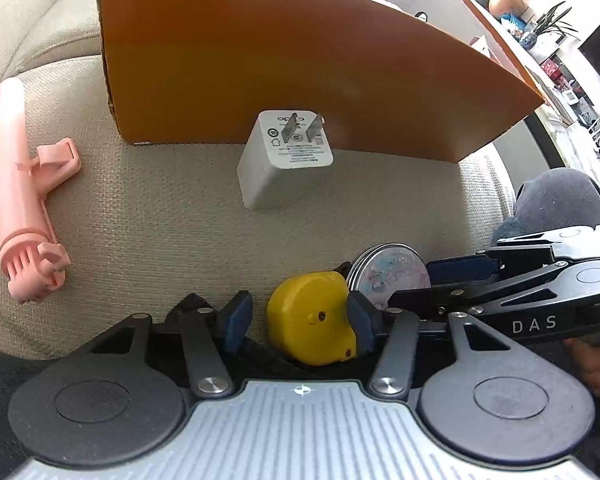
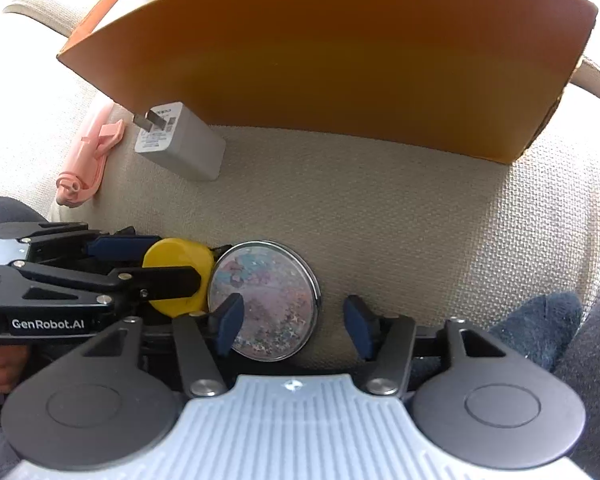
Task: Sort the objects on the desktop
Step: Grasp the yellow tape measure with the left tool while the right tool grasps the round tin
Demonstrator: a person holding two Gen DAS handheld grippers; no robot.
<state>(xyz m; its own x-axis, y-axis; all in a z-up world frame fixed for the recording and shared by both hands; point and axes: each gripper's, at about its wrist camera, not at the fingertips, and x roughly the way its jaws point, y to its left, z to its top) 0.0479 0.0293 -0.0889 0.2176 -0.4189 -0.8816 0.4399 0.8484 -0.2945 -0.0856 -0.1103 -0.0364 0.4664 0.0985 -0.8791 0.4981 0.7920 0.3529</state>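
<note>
A yellow tape measure (image 1: 314,316) lies on the beige cushion between the fingers of my left gripper (image 1: 298,318); the jaws are open, the right pad touches it and the left pad is apart. It also shows in the right wrist view (image 2: 178,258). A round glittery disc (image 2: 266,300) lies beside it, also in the left wrist view (image 1: 394,272). My right gripper (image 2: 294,326) is open over the disc's right part, its left pad above the disc. A white charger (image 1: 278,160) and a pink tool (image 1: 22,196) lie further off.
An orange cardboard box (image 1: 280,52) stands at the back of the cushion (image 1: 148,220), just behind the charger; it also shows in the right wrist view (image 2: 360,60). A dark sock-covered foot (image 2: 540,328) is at the right. Shelves and plants are far right.
</note>
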